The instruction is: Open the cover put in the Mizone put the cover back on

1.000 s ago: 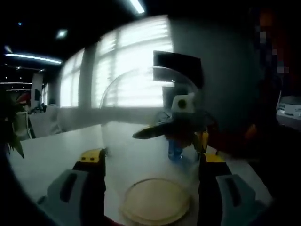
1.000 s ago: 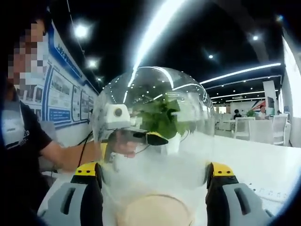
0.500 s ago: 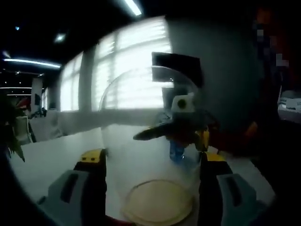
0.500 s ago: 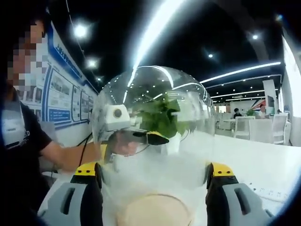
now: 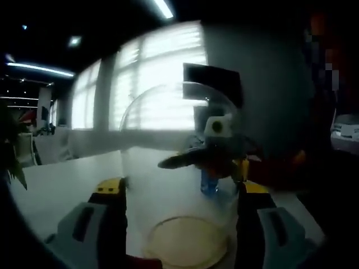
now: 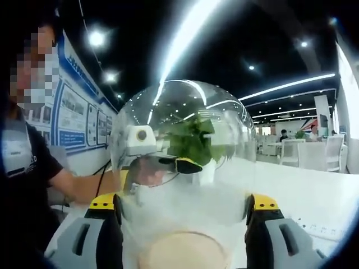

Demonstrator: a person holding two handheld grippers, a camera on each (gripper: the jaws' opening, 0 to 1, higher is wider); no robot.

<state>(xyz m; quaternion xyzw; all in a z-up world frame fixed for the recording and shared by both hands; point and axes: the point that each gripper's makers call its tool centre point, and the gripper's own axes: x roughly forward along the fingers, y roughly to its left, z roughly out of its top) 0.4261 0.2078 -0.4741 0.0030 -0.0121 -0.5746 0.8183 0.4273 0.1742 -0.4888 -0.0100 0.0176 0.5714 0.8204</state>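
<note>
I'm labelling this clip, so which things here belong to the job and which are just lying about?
Job: glass dome, wooden base, blue bottle, left tongs, right tongs.
Lying about: potted plant, wall posters, white chairs.

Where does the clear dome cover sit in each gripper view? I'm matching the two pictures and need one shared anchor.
Left gripper view: the clear dome cover stands centre frame, between that view's own jaws.
Right gripper view: the clear dome cover stands centre frame, between that view's jaws, a green plant seen through it.
Shared landmark: the round wooden base under the dome, at bottom centre in both.
</note>
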